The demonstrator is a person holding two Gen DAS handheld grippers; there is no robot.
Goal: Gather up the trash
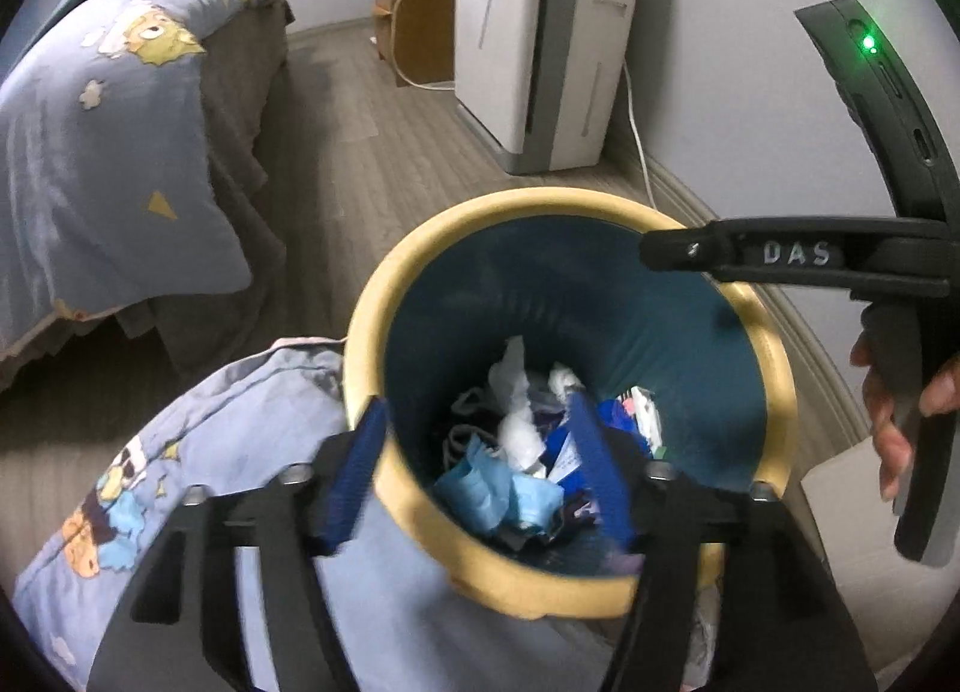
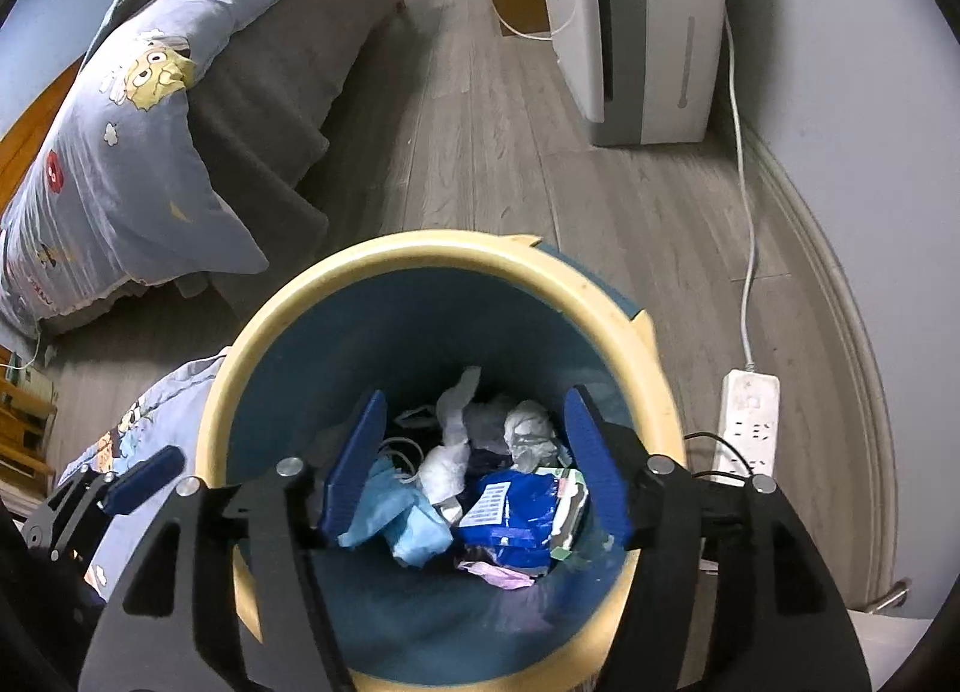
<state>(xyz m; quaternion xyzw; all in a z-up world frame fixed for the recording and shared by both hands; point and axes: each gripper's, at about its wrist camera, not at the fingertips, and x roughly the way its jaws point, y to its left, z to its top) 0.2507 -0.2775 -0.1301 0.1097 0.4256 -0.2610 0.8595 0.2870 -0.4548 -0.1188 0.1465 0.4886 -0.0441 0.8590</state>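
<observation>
A bed [image 2: 288, 86] with a grey cover stood along the left, a blue cartoon-print quilt [image 2: 138, 140] draped over its near corner. By the far wall stood a white appliance [image 2: 648, 26], possibly an air purifier, beside a wooden cabinet [image 1: 414, 14]. A white power strip [image 2: 750, 422] lay on the wood floor [image 2: 510, 152] near the right skirting.

A home bedroom: a bed [image 2: 312, 50] draped with a cartoon-print duvet [image 2: 120, 152] stands on grey wood-plank flooring [image 2: 540, 164], with a white air purifier [image 1: 540, 38] against the wall.
</observation>
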